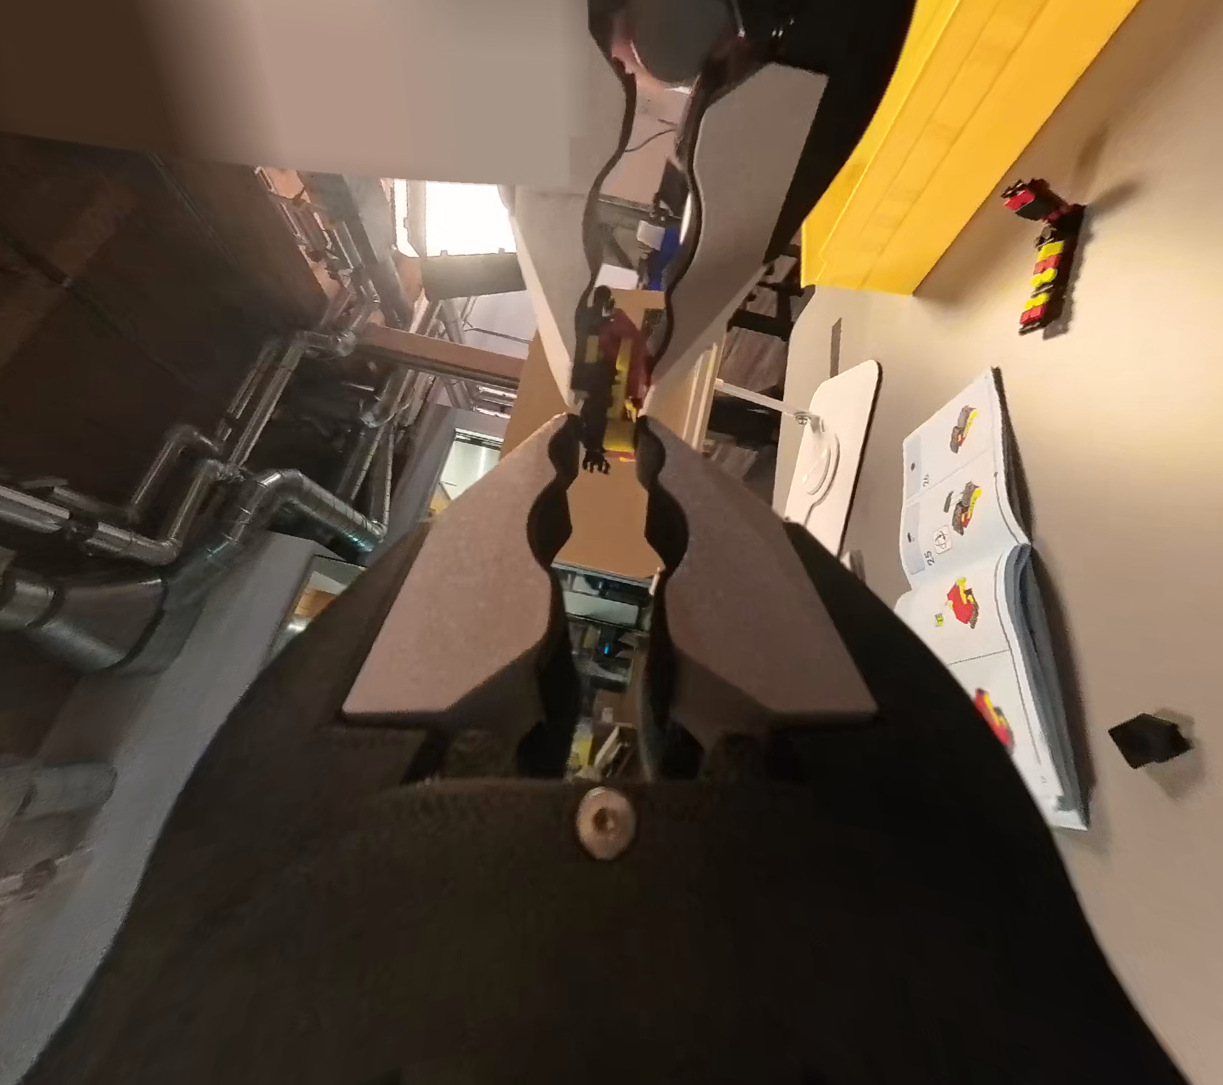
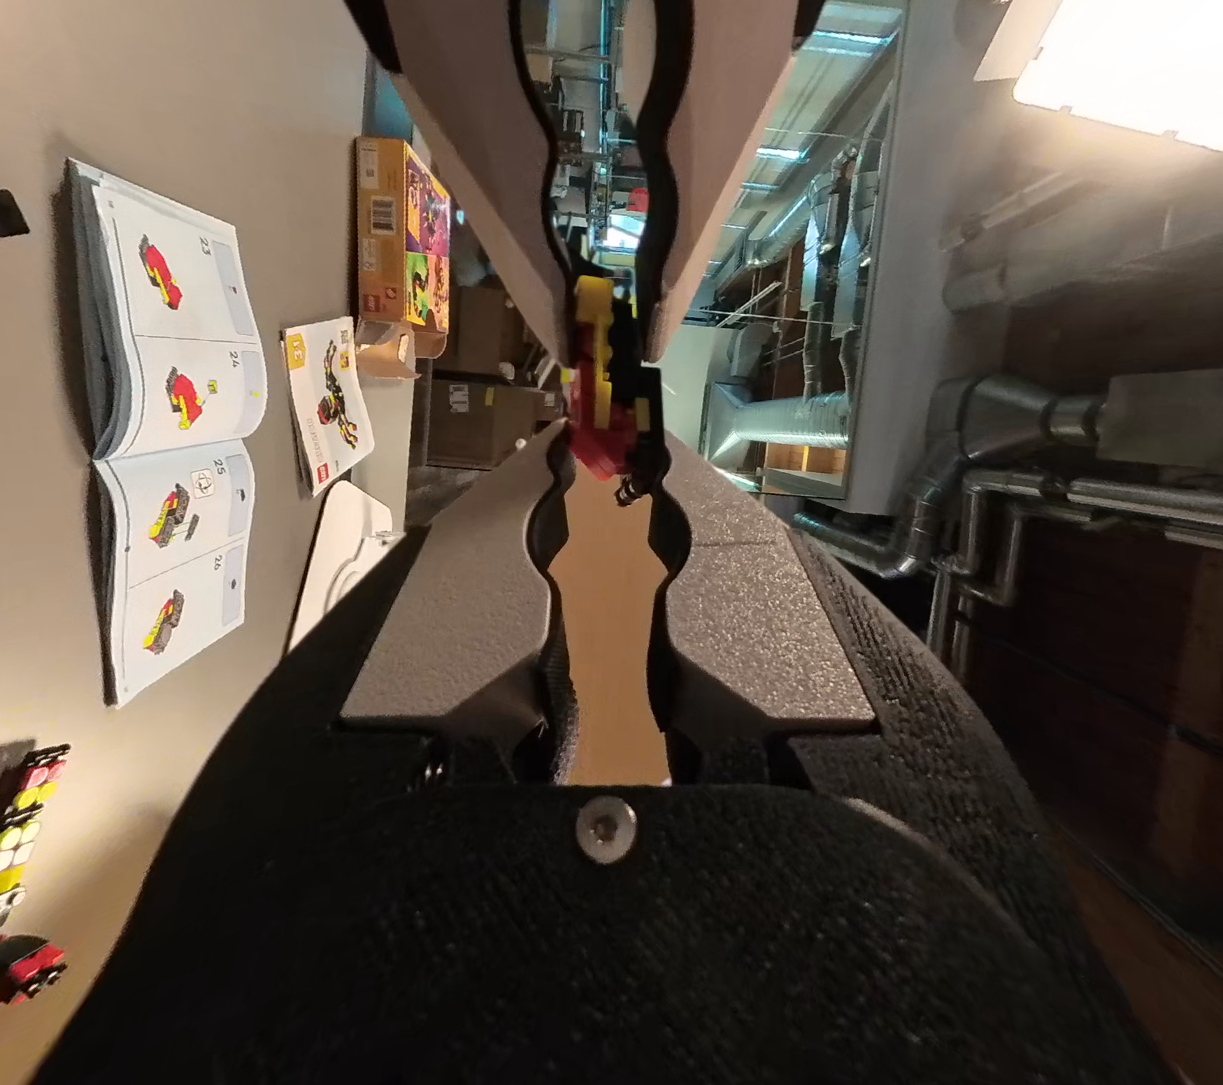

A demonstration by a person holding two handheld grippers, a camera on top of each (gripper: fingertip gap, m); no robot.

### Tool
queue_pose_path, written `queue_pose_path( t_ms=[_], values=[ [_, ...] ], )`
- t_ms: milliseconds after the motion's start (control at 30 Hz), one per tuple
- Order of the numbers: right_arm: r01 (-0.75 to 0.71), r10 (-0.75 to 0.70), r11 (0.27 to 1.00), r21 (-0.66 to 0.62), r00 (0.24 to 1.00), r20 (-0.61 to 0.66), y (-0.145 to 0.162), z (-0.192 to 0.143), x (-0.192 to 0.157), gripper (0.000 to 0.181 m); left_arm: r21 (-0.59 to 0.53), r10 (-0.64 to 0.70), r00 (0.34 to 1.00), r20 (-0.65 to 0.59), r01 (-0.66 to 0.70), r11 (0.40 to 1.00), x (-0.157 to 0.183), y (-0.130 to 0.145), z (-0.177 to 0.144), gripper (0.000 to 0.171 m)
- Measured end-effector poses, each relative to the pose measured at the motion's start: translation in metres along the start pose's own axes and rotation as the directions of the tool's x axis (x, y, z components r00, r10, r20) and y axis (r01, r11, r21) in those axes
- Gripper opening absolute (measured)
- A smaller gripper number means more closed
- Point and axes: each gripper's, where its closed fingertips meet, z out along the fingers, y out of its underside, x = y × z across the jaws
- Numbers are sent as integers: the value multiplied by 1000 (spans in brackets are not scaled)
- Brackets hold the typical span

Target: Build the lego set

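A small Lego assembly [image 1: 605, 371] of red, yellow and black bricks is held in the air between my two grippers, which face each other tip to tip. My left gripper [image 1: 607, 424] is shut on its near end, where a black claw piece sticks into the gap. My right gripper [image 1: 612, 388] comes in from the far side and is shut on the other end. In the right wrist view, my right gripper [image 2: 612, 437] pinches the red part of the assembly [image 2: 599, 391], and my left gripper [image 2: 605, 355] pinches the yellow part.
An open instruction booklet [image 2: 172, 424], a leaflet [image 2: 327, 404], a Lego box [image 2: 404, 232] and a white pad [image 2: 344, 550] lie on the table. A striped red, yellow and black sub-assembly [image 1: 1045, 265], a loose black piece [image 1: 1148, 745] and a yellow bin [image 1: 959, 93] are there too. The grippers are tip to tip, or close to it.
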Motion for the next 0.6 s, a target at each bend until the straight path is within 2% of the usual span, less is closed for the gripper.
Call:
queue_pose_path(
  t_ms=[100,300,500,600],
  values=[
    [27,-27,1000,-2,1000,-10,0,-2,1,18,-7,48,999,14,-48,999,0,-2,-1,15],
    [63,-63,998,6,998,24,-3,1,-8,18,-40,147,988,-37,-148,988,7,3,-3,15],
    [53,-55,998,30,996,64,-7,3,-16,18,-41,159,984,-79,-163,986,16,6,-1,17],
    [38,-40,999,29,997,71,-5,4,-17,18,-75,96,990,-100,-104,992,16,8,1,17]
  ],
)
